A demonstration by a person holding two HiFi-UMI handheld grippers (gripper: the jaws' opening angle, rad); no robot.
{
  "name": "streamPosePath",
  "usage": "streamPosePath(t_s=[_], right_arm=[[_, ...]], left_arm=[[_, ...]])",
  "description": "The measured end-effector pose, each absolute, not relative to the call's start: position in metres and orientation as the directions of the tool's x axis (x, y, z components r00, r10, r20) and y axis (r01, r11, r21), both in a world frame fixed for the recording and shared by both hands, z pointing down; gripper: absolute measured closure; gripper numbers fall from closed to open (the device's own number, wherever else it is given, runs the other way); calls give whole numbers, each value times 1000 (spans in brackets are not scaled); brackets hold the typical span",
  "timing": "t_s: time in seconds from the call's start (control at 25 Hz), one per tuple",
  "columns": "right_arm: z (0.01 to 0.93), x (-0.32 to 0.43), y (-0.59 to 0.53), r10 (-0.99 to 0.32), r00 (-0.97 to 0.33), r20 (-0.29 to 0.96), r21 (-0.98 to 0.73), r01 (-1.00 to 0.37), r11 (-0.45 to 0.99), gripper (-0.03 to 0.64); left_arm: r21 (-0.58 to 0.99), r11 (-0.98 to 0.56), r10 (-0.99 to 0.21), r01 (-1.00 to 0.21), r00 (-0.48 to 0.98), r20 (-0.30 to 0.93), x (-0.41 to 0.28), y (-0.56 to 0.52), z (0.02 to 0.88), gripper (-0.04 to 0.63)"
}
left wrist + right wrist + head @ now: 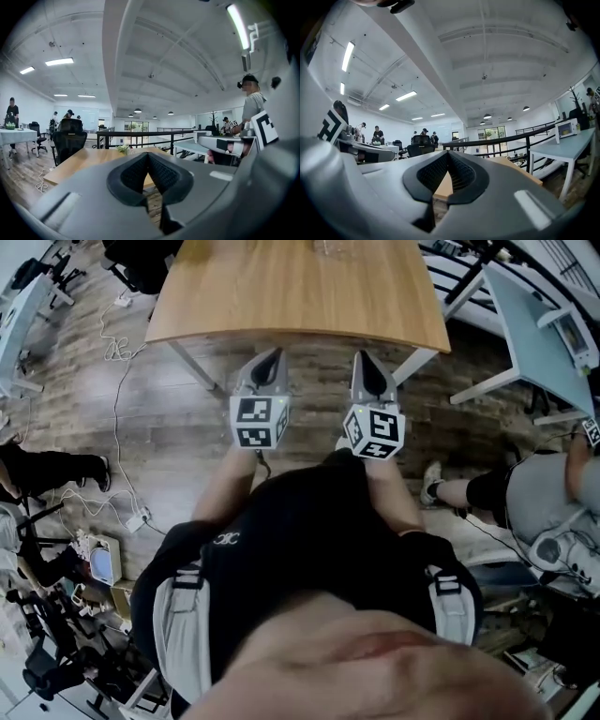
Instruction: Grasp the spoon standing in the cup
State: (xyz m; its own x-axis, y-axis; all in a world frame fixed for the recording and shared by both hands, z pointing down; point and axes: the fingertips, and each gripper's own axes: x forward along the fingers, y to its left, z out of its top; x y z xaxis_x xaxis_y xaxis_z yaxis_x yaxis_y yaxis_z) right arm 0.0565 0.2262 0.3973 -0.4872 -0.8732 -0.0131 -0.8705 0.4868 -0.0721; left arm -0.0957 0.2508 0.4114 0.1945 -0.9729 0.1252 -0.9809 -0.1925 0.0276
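Standing before the wooden table (281,296), the person holds the left gripper (274,352) and the right gripper (362,356) side by side, each with jaws closed on nothing. A small unclear thing (328,247) stands at the table's far edge; the spoon and the cup cannot be made out

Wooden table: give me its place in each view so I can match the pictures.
Head view: the wooden table fills the top centre.
Left gripper view: lower left, a tan top.
Right gripper view: low, right of centre, a tan edge.
Shared landmark: the black railing behind the table, seen in both gripper views.
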Motion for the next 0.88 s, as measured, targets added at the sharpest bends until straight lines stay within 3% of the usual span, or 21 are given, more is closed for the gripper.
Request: streamPosePath(t_s=[0.88], right_arm=[[382, 20, 27, -777, -630, 6, -64, -775, 628, 617]], left_arm=[[-12, -99, -980, -995, 95, 175, -112, 66, 409, 583]])
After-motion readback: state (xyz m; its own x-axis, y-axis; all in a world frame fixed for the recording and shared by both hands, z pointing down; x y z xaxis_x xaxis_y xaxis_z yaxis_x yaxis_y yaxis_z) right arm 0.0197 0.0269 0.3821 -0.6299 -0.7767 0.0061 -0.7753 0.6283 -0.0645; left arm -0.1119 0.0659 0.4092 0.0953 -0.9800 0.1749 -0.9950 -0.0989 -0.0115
